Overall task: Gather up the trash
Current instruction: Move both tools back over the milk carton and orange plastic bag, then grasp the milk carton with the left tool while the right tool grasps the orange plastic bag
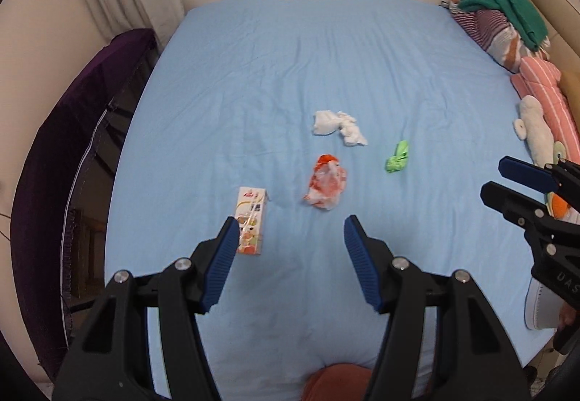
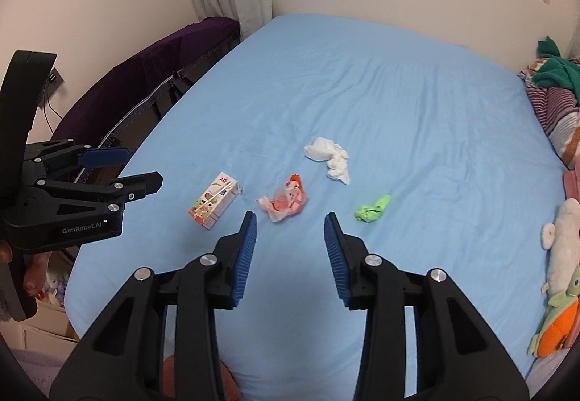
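While both tools hang over the near edge of the blue bed [image 1: 290, 56] with nothing between their pads, the left tool [image 1: 291, 232] stands wide apart and the right tool [image 2: 290, 223] somewhat less so. Ahead of the left tool's left finger lies a small drink carton [image 1: 251, 219]; a red-and-clear wrapper [image 1: 326, 185] sits ahead between the fingers, crumpled white tissue [image 1: 339, 128] beyond it, and a green wrapper [image 1: 397, 157] further right.
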